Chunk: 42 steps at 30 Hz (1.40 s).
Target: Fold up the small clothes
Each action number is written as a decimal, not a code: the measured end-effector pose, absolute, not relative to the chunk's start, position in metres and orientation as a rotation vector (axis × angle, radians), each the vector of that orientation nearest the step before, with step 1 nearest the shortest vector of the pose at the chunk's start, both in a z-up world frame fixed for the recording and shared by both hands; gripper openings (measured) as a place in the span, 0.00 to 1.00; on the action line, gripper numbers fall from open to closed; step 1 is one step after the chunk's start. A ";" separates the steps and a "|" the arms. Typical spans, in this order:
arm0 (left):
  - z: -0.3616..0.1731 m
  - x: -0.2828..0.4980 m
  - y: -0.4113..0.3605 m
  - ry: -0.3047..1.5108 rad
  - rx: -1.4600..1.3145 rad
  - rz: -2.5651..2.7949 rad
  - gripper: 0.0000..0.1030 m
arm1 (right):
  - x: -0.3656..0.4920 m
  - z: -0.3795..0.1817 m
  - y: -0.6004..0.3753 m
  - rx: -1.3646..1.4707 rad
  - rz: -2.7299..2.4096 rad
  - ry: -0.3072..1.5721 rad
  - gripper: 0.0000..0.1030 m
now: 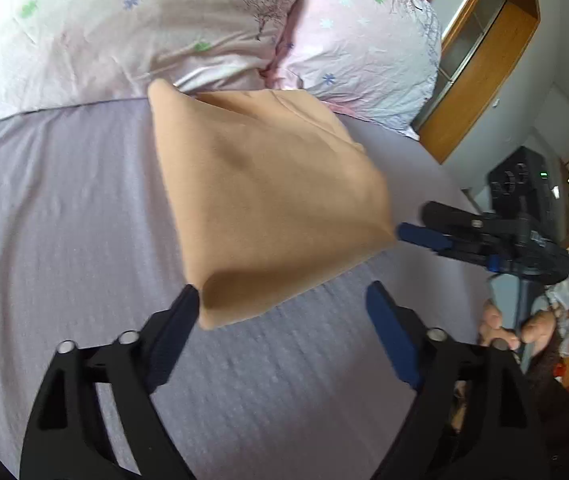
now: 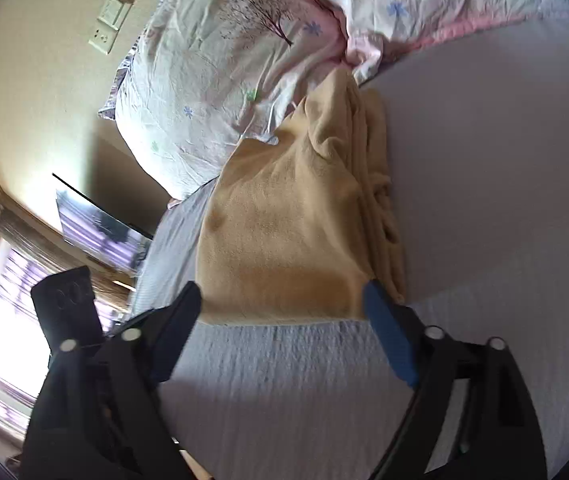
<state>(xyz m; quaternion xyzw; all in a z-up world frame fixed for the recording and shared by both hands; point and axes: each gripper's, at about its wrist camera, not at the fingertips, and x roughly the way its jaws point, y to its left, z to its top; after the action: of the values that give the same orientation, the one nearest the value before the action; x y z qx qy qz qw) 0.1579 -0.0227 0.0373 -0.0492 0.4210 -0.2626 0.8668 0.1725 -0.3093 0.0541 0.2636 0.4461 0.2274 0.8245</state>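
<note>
A tan, folded piece of clothing (image 1: 268,200) lies on the lilac bed sheet (image 1: 64,220); it also shows in the right wrist view (image 2: 292,232), with bunched folds along its right side. My left gripper (image 1: 284,300) is open, its fingers just short of the garment's near corner, nothing between them. My right gripper (image 2: 280,300) is open at the garment's near edge, with the fingers wide apart at either end of that edge. In the left wrist view the right gripper (image 1: 416,232) sits at the garment's right corner.
Two floral pillows (image 1: 164,28) lie behind the garment at the head of the bed. A wooden cabinet (image 1: 480,64) and a black device (image 1: 520,184) stand off the bed's right side. A wall with sockets (image 2: 104,32) and a bright window (image 2: 0,300) are at the left in the right wrist view.
</note>
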 end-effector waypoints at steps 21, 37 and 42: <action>0.003 0.143 -0.017 0.941 0.156 -0.246 0.99 | 0.132 0.016 -0.235 -0.060 0.132 1.024 0.98; 0.003 0.143 -0.017 0.941 0.158 -0.248 0.99 | 0.132 0.015 -0.236 -0.053 0.128 1.024 0.98; 0.003 0.143 -0.017 0.941 0.157 -0.248 0.99 | 0.132 0.015 -0.236 -0.053 0.128 1.024 0.98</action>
<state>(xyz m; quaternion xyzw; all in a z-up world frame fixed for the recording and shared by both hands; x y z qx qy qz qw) 0.1432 -0.0171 0.0032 0.0756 0.4517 -0.1188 0.8810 0.1318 -0.2364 0.0151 -0.0253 0.4896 0.0614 0.8694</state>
